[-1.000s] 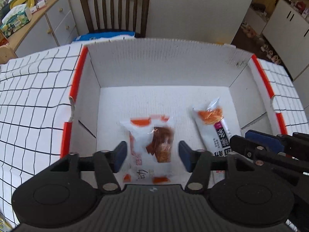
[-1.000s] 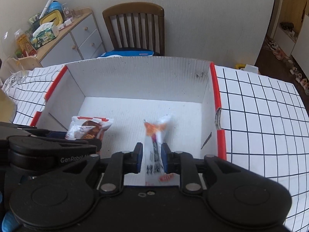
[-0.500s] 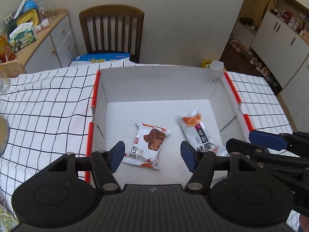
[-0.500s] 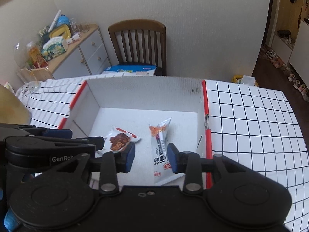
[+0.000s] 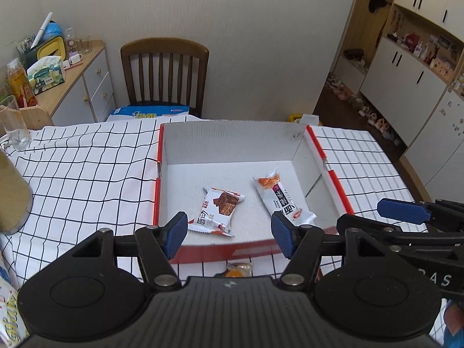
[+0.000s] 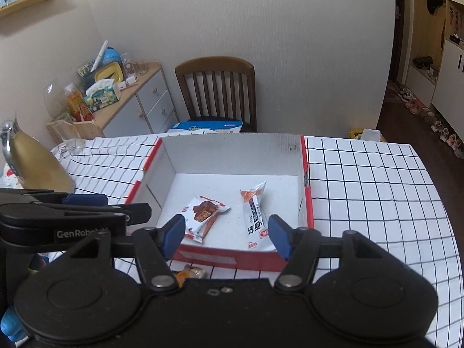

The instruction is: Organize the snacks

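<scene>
A white cardboard box with red edges (image 5: pixel 232 145) (image 6: pixel 232 150) sits on the checked tablecloth. Inside lie a white packet showing a brown wafer (image 5: pixel 217 211) (image 6: pixel 203 214) and, to its right, a long white snack bar with an orange end (image 5: pixel 282 198) (image 6: pixel 255 213). My left gripper (image 5: pixel 229 232) is open and empty, held above the box's near wall. My right gripper (image 6: pixel 226 233) is open and empty, also back over the near wall. A small orange-wrapped snack (image 5: pixel 236 271) (image 6: pixel 188 274) lies on the cloth just in front of the box, partly hidden by both grippers.
A wooden chair (image 5: pixel 165 72) with a blue box on its seat stands behind the table. A glass (image 5: pixel 13 127) and a tan jug (image 6: pixel 32 162) stand at the table's left. A cabinet with clutter (image 5: pixel 75 87) is further left. A printed bag (image 5: pixel 8 304) shows at bottom left.
My right gripper has opened and let go of the long snack bar in the box. Both grippers have risen and pulled back toward me, out of the box.
</scene>
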The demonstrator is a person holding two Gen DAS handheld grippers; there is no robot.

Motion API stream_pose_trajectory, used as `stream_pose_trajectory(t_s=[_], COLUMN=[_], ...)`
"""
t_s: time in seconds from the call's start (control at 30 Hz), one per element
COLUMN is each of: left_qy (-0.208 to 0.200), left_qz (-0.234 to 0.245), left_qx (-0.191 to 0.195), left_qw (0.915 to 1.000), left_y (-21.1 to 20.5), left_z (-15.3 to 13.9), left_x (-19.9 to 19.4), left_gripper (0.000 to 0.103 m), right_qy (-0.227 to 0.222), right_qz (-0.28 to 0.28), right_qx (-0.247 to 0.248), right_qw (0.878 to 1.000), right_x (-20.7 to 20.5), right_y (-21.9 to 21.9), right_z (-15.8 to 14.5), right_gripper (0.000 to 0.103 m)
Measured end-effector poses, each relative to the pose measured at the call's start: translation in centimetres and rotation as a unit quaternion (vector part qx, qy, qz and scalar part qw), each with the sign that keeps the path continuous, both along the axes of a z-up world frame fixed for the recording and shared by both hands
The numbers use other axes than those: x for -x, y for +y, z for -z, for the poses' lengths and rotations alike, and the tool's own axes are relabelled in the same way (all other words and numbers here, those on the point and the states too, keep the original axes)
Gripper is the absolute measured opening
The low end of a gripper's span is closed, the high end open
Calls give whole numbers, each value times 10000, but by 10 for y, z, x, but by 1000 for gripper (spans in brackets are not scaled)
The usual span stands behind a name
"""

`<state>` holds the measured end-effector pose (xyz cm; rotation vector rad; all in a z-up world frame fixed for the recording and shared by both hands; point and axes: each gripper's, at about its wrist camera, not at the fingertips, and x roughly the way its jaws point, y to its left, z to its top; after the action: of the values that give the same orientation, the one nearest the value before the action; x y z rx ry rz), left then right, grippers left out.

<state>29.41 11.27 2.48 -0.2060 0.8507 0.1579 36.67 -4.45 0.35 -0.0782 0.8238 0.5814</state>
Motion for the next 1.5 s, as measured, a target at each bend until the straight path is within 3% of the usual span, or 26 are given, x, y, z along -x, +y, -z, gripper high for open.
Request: stream_pose_trajectory(t_s=[0.13, 0.33, 0.5, 0.57, 0.67, 0.83, 1.17, 1.5], left_qy=[-213, -442, -637, -705, -774, -857, -618, -22], left_qz=[46, 190, 220, 258, 332, 489, 663, 1256], left_qx=[-114, -71, -362, -340, -189, -220, -16, -37], left_qw=[9997, 9988, 9971, 9966, 9963, 9949, 9959, 9921], left_y=[-3, -5, -15, -18, -20, -33, -55, -96], left_z=[-8, -18, -22, -22, -19, -11, 25, 76], left_x=[23, 55, 85, 96, 111, 133, 159, 165], left_gripper=[71, 72, 75, 75, 85, 86, 86, 86], right_qy=[-19, -50, -85, -47, -53, -183, -70, 238], right_qz=[-6, -37, -33, -37, -1, 65, 277, 484], right_qx=[-143, -361, -481, -542, -583, -550, -503, -324], right_qw=[9999, 9993, 9988, 9985, 9983, 9983, 9983, 9980], right_x=[17, 41, 63, 72, 85, 110, 128, 120], right_y=[-9, -28, -41, -45, -52, -63, -85, -94], right_z=[-7, -15, -17, -16, -13, -6, 14, 42], right_gripper=[70, 79, 86, 87, 91, 102, 103, 103])
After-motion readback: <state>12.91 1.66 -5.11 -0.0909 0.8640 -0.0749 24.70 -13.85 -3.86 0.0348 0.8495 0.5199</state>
